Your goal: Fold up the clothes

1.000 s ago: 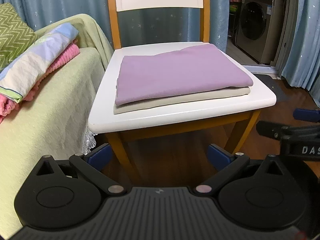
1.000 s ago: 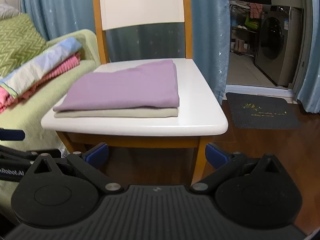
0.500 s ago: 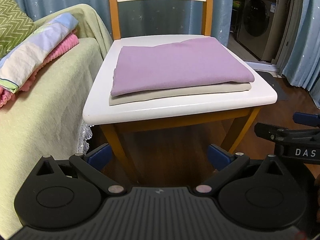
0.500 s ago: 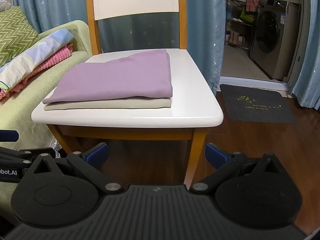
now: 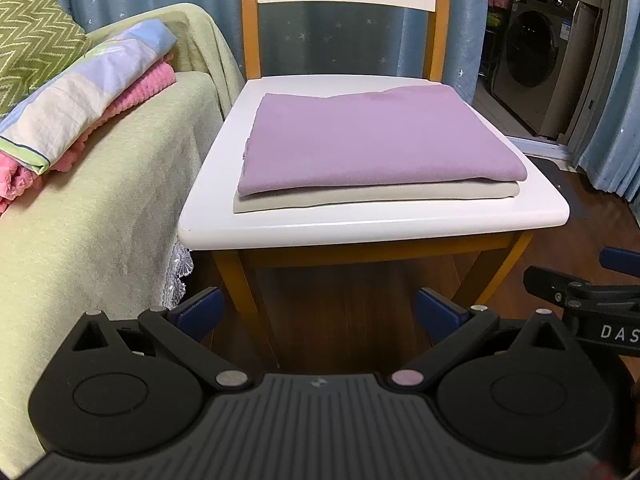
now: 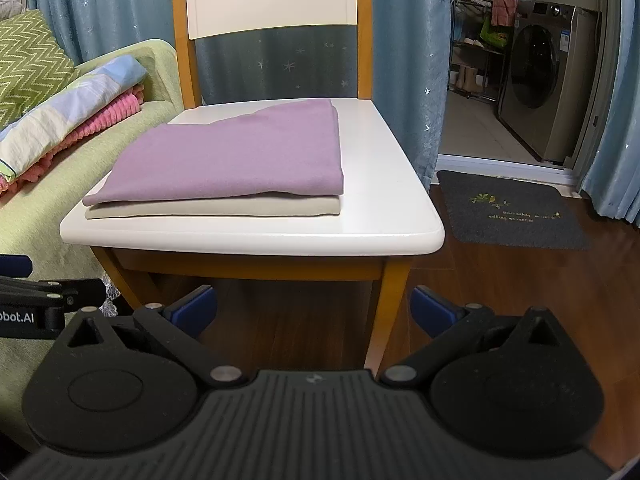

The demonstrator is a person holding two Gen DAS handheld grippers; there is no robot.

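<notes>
A folded purple cloth [image 5: 368,140] lies on a folded beige cloth [image 5: 376,198] on the white seat of a wooden chair [image 5: 360,226]. The same stack shows in the right wrist view: purple cloth [image 6: 236,156], beige cloth [image 6: 216,208], chair seat [image 6: 384,200]. My left gripper [image 5: 318,310] is open and empty, below and in front of the seat's front edge. My right gripper [image 6: 312,306] is open and empty, also low in front of the chair. Neither touches the cloths.
A green-covered sofa [image 5: 80,216] stands left of the chair with a stack of folded blankets [image 5: 80,96] on it. Blue curtains hang behind. A dark doormat [image 6: 508,210] and a washing machine [image 6: 536,88] are at the right. The floor is dark wood.
Both grippers have drifted in front of the chair, so the cloth stack sits slightly differently in each view. The jaws stay open and the cloths have not moved.
</notes>
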